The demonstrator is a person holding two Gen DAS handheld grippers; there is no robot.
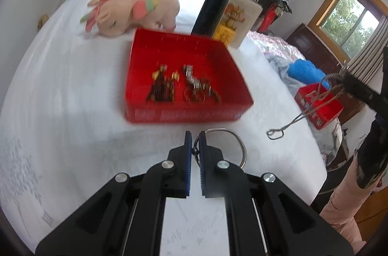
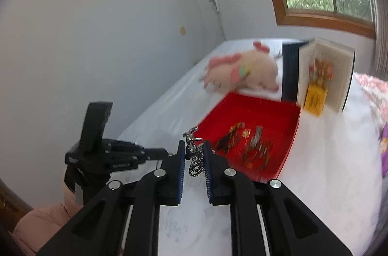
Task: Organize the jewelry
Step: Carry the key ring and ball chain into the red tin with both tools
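Note:
A red tray (image 1: 135, 76) on the white bed holds a dark beaded piece (image 1: 161, 88) and a silver-and-brown piece (image 1: 198, 86); the tray also shows in the right wrist view (image 2: 286, 154). My left gripper (image 1: 194, 139) is shut on a silver bangle (image 1: 238, 142) just in front of the tray. My right gripper (image 2: 192, 151) is shut on a silver ball chain (image 2: 194, 165) by the tray's near left corner. In the left wrist view the right gripper (image 1: 339, 80) is at the right, with the chain (image 1: 312, 105) hanging from it.
A pink plush toy (image 1: 135, 8) lies behind the tray. Two books (image 1: 240, 20) stand upright at the tray's far right corner. A second small red box (image 1: 322, 108) sits on the other bed to the right. Wall at left, windows behind.

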